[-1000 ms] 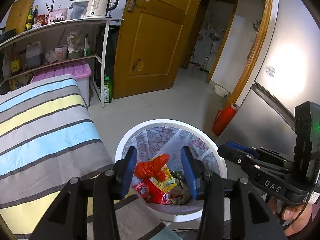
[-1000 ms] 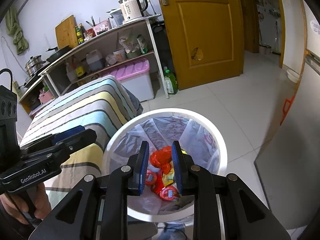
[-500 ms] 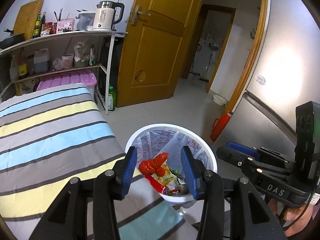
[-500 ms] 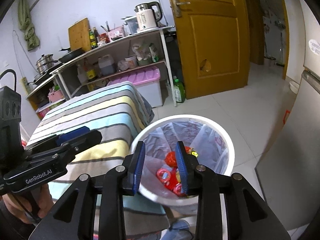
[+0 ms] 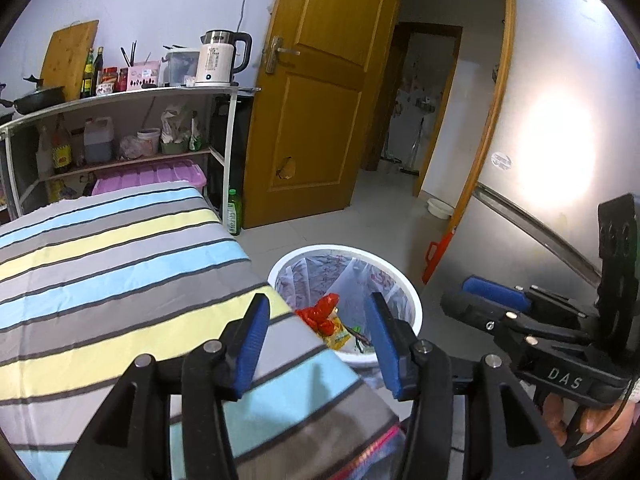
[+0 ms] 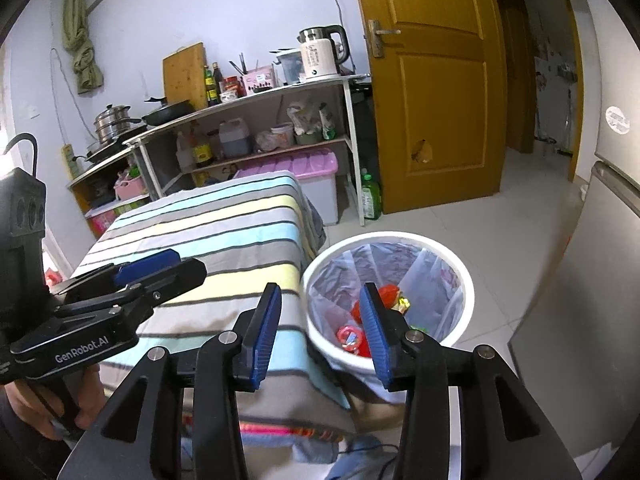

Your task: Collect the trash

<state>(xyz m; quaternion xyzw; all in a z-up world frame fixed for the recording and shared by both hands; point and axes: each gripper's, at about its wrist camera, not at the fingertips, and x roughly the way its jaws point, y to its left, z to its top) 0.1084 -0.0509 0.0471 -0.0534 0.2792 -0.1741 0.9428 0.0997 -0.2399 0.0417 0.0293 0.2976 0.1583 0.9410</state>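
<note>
Small kitchen-bedroom: striped bed point(image 5: 120, 272) beside a white bin point(image 5: 412, 300) on tiled floor. Trash point(image 6: 352, 336) lies in the bin. Left gripper point(image 5: 316, 340) and right gripper point(image 6: 320, 332) have just been opening; both spread, nothing between them.

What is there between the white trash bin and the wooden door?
Only bare tiled floor lies between the white trash bin and the wooden door; the right wrist view shows it.

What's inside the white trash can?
The white trash can has a thin plastic liner. At the bottom lie red wrappers and a yellow packet. Whatever lies beneath them is covered.
</note>
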